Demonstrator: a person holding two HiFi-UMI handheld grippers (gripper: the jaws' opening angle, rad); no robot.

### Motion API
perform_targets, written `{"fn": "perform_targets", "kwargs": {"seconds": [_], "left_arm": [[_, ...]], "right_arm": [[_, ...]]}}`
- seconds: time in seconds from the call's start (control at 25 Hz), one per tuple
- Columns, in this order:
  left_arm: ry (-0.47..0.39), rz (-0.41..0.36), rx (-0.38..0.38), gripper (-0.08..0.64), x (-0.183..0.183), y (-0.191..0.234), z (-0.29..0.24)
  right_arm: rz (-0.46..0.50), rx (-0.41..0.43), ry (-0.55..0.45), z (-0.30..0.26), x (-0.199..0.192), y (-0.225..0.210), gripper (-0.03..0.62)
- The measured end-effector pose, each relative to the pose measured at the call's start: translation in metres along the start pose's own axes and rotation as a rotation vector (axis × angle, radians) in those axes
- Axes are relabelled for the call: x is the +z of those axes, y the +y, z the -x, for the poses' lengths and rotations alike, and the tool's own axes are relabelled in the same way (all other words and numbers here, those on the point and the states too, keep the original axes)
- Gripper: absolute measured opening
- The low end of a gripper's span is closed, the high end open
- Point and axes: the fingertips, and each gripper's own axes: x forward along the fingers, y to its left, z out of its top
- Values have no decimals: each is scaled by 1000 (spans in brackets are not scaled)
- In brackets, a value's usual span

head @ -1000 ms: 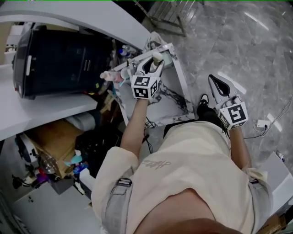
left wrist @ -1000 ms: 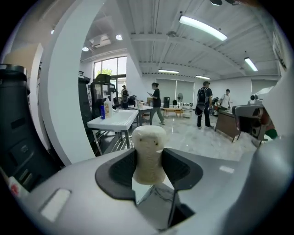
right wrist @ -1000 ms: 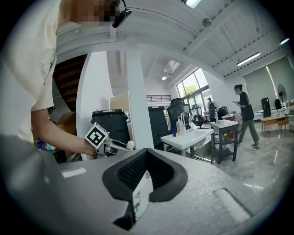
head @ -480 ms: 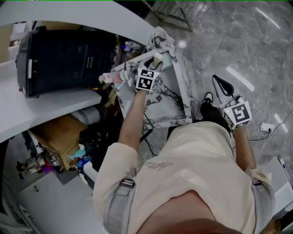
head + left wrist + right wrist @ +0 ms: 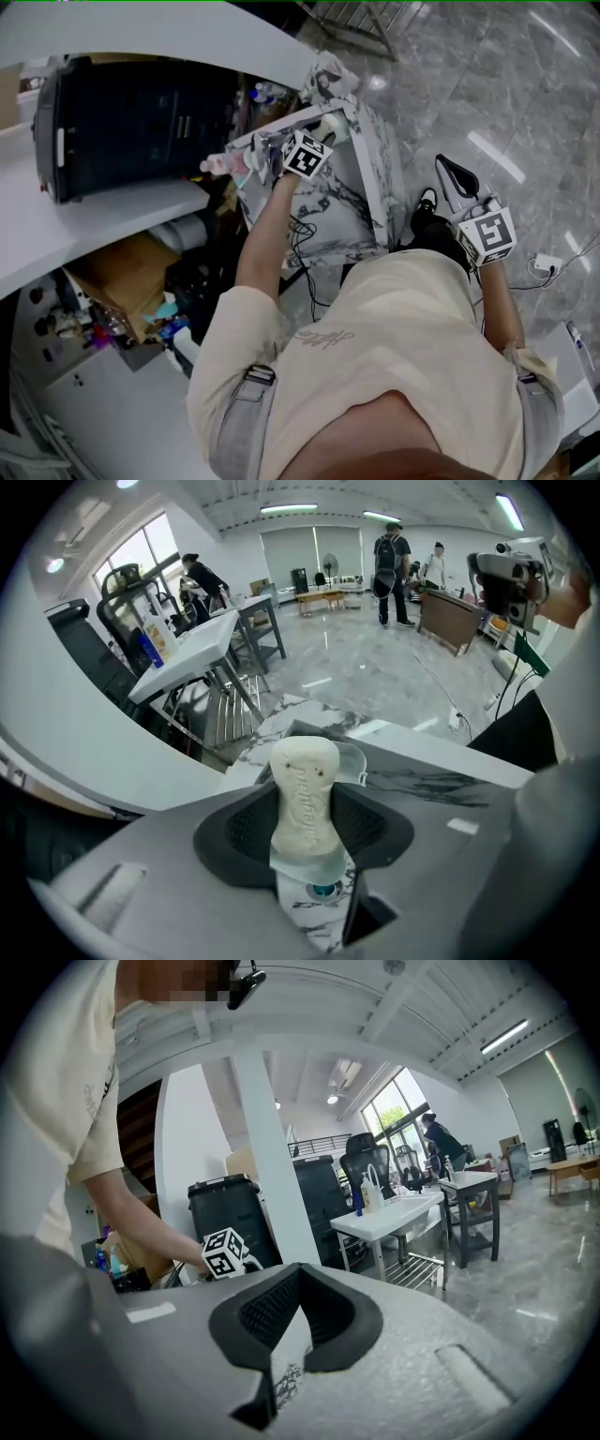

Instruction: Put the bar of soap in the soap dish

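Soap bar (image 5: 305, 794) pinched upright in L gripper (image 5: 306, 829) | hung just above clear dish (image 5: 362, 761) on marble table (image 5: 375, 192), ready for drop | R gripper (image 5: 292, 1321) pressed together, empty, kept clear.

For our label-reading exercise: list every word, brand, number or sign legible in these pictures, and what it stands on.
On the bar of soap: embossed lettering, too blurred to read.
On the shirt: a script print, too small to read.
On the marker cubes: black-and-white square codes, no words.
Nothing else legible.
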Motion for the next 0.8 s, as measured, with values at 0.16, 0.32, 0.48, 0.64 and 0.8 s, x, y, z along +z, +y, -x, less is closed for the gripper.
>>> {"fn": "perform_targets", "kwargs": {"seconds": [0.16,0.32,0.48,0.64,0.8], "left_arm": [[48,-2,-44,196,-3,-4,-11],[105,-14,-64,196,-10,-7,-19],[198,-130,-69,198,-18,-8,-23],[190,-208,-77,199,-2,-10,-25],[211,-222,-75,201,-7,-8,-27]], "right_arm": [[-13,-5,0,-2,-2,-6,0],[-20,-9,11,-1,-6,-12,0],[-27,-8,15,-3,-6,-14,0],[-29,0,19,-3,-8,-13,0],[-31,13,28,-4,-11,-10,0]]}}
